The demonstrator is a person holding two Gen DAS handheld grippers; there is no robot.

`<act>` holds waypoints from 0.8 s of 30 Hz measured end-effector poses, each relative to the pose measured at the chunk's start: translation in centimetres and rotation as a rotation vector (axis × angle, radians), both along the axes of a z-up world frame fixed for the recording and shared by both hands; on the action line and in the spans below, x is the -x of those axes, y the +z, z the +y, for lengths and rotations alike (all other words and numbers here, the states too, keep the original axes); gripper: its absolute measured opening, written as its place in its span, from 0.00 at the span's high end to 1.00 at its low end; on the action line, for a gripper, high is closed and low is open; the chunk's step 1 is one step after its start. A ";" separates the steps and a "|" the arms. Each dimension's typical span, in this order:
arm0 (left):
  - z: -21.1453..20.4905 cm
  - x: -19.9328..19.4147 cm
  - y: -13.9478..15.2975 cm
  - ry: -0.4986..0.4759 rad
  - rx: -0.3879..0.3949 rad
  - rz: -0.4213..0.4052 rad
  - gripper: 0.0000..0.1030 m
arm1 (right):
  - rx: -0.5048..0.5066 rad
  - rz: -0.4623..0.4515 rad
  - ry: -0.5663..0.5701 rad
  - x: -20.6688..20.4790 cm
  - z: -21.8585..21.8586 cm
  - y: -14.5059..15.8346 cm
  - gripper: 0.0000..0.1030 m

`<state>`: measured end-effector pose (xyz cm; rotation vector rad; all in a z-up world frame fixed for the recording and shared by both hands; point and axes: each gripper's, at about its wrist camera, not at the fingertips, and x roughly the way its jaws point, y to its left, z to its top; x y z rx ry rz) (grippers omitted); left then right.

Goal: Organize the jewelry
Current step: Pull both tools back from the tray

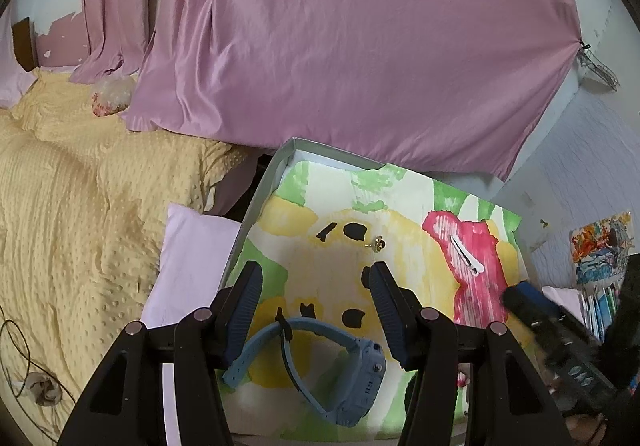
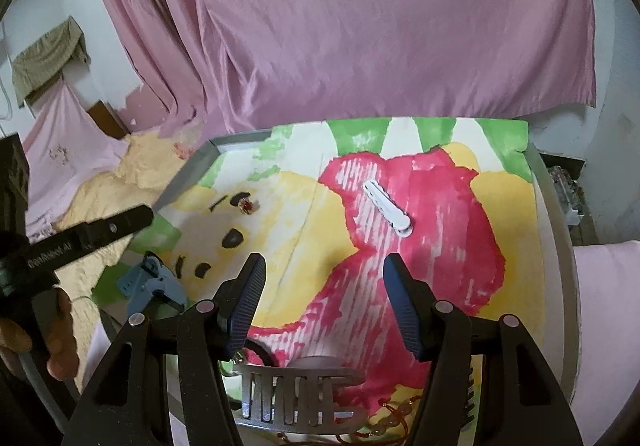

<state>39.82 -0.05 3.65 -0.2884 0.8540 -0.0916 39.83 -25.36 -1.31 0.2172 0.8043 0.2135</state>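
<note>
Straddling blue watch (image 1: 320,366) left gripper (image 1: 316,302) wide, right gripper (image 2: 324,294) wide, white clip (image 2: 386,207) ahead, possibly earring (image 1: 378,244).

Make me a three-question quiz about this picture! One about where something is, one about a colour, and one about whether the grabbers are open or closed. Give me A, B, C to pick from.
1. Where does the white hair clip lie?
A. on the red patch of the painted cloth
B. on the yellow blanket
C. on the pink pillow

2. What colour is the watch?
A. red
B. blue
C. black

3. How are the left gripper and the right gripper right now?
A. both shut on something
B. one open, one shut
C. both open and holding nothing

Answers:
1. A, red paint surrounds the clip in both views.
2. B, its strap and case are blue.
3. C, each view shows a wide gap between the fingers with nothing in it.
</note>
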 end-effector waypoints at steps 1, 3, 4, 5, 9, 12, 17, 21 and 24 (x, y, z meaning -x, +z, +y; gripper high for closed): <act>0.0 0.2 0.0 0.001 0.001 -0.002 0.49 | -0.009 -0.026 -0.008 0.4 -0.3 0.5 0.46; 0.0 0.6 0.1 -0.002 0.003 -0.013 0.49 | -0.016 -0.065 -0.017 1.3 -0.7 1.4 0.46; 0.0 0.9 0.1 -0.005 0.002 -0.019 0.49 | -0.020 -0.086 -0.020 1.8 -0.8 2.0 0.46; -0.1 1.2 0.2 -0.006 0.001 -0.026 0.49 | -0.022 -0.100 -0.020 2.2 -0.9 2.5 0.46; -0.2 3.1 0.3 -0.013 0.000 -0.063 0.39 | -0.028 -0.164 -0.021 4.6 -1.2 4.6 0.46; -0.2 4.9 0.1 -0.019 -0.007 -0.079 0.38 | -0.042 -0.186 -0.021 6.6 -1.5 5.1 0.46; -0.3 8.1 -0.7 -0.039 -0.022 -0.100 0.32 | -0.063 -0.208 -0.052 9.1 -1.7 4.6 0.46; -0.7 10.7 -1.4 -0.072 -0.032 -0.124 0.31 | -0.106 -0.177 -0.062 9.9 -2.3 3.3 0.45; -1.0 12.5 -1.6 -0.094 -0.043 -0.159 0.29 | -0.137 -0.157 -0.069 10.4 -2.8 2.6 0.45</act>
